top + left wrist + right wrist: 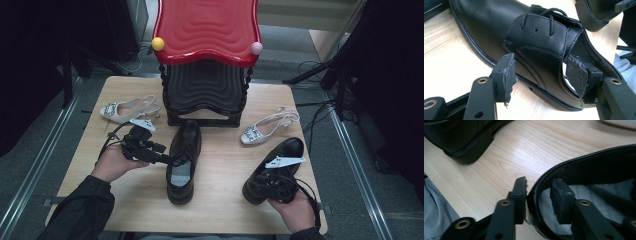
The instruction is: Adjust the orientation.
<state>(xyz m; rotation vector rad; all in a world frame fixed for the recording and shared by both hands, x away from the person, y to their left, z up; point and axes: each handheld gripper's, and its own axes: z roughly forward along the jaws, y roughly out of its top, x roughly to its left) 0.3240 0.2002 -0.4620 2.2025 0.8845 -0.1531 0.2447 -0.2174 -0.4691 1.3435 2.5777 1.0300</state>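
Two black leather lace-up shoes lie on the wooden table (220, 210). My left gripper (165, 159) (540, 65) reaches from the left to the middle shoe (184, 160) (499, 30). Its jaws straddle the shoe's side wall by the laces, one pad outside and one inside the opening, with a wide gap, so it is open. My right gripper (262, 179) (539, 182) sits at the heel end of the right shoe (289, 149) (599, 162). One pad rests against the outside of the collar and the other stands inside, a little off the lining.
A red-topped black stool (207, 30) stands at the table's back middle. A white slingback heel (127, 109) lies at the back left, and another (265, 127) lies right of the stool. The middle shoe's heel (461, 142) is close to the right gripper.
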